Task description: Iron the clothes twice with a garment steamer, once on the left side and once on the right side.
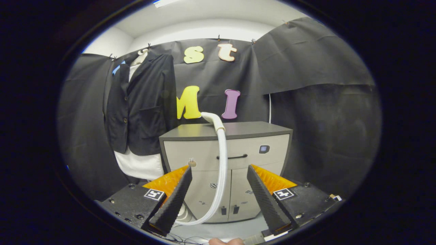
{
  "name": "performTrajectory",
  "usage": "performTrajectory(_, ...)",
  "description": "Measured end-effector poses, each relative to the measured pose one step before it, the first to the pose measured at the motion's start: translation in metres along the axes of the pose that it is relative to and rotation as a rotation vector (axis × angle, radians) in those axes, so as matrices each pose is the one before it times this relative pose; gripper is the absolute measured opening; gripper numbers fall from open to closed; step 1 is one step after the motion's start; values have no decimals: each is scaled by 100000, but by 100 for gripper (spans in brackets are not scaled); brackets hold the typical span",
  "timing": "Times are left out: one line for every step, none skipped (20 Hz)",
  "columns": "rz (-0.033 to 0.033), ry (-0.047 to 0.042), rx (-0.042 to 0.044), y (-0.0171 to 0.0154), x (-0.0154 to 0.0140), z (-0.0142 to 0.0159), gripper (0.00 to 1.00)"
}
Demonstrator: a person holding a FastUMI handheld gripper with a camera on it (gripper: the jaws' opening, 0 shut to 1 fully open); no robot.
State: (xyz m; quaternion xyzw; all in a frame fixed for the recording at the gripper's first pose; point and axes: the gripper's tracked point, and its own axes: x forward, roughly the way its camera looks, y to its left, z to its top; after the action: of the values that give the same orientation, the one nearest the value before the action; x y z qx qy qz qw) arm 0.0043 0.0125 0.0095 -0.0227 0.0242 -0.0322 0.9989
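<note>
I see the cabinet straight ahead of me, its grey top bare but for the steamer's white hose, which arches over the front edge of the top near the middle and runs down the doors to a pale base on the floor, half hidden behind one of the tongs' fingers; the dark jacket hangs against the booth wall just beside the cabinet's far corner, over a white garment whose hem shows beneath it; the tongs stand wide open and hold nothing, the hose passing between the fingers but well beyond them; a fingertip shows just behind the tongs; I judge that the task is at its opening step, fetching the steamer, with neither side of the jacket ironed yet; my next move calls for bringing the tongs forward and up to the cream neck where the hose bends over the top edge, and closing on a handle there; I cannot make out the steamer head itself, which seems to lie behind that bend, and the base is too cut off to read
</note>
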Motion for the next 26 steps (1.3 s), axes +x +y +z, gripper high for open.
performTrajectory(-1103, 168, -132, 227, 12, 201, 100)
performTrajectory(-948, 70, -427, 330, -24, 396, 100)
performTrajectory(-1027, -278, -727, 341, -22, 386, 100)
performTrajectory(-1095, 43, -539, 348, -98, 507, 100)
performTrajectory(-1136, 728, -31, 281, -145, 195, 100)
performTrajectory(-537, 453, 383, 293, 171, 344, 100)
performTrajectory(-478, 925, 91, 312, 296, 374, 100)
performTrajectory(-842, 1463, -343, 218, -6, 293, 100)
performTrajectory(-186, 378, -335, 255, 199, 322, 100)
performTrajectory(-53, 210, -881, 144, 194, 431, 100)
performTrajectory(-93, 1024, -1457, 144, 120, 190, 100)
performTrajectory(214, 749, -1357, 48, 216, 395, 100)
performTrajectory(677, 378, -1467, 32, 479, 624, 100)
performTrajectory(990, -130, -1185, -122, 443, 728, 100)
performTrajectory(1467, -201, -230, -92, 616, 671, 100)
performTrajectory(1667, 494, 650, -118, 748, 595, 100)
performTrajectory(2116, 671, 1319, -162, 890, 511, 100)
performTrajectory(1989, 1640, 892, -302, 750, 470, 100)
performTrajectory(1785, 1481, 696, -380, 876, 566, 100)
performTrajectory(1761, 85, 3, -414, 900, 903, 100)
performTrajectory(1350, -621, -107, -540, 989, 1034, 100)
performTrajectory(898, -257, -399, -553, 1028, 901, 100)
performTrajectory(743, 245, -178, -515, 1084, 684, 100)
performTrajectory(1078, 1271, -149, -467, 962, 512, 100)
performTrajectory(1495, 1246, -270, -348, 1236, 524, 100)
performTrajectory(1304, 1282, 337, -313, 934, 646, 100)
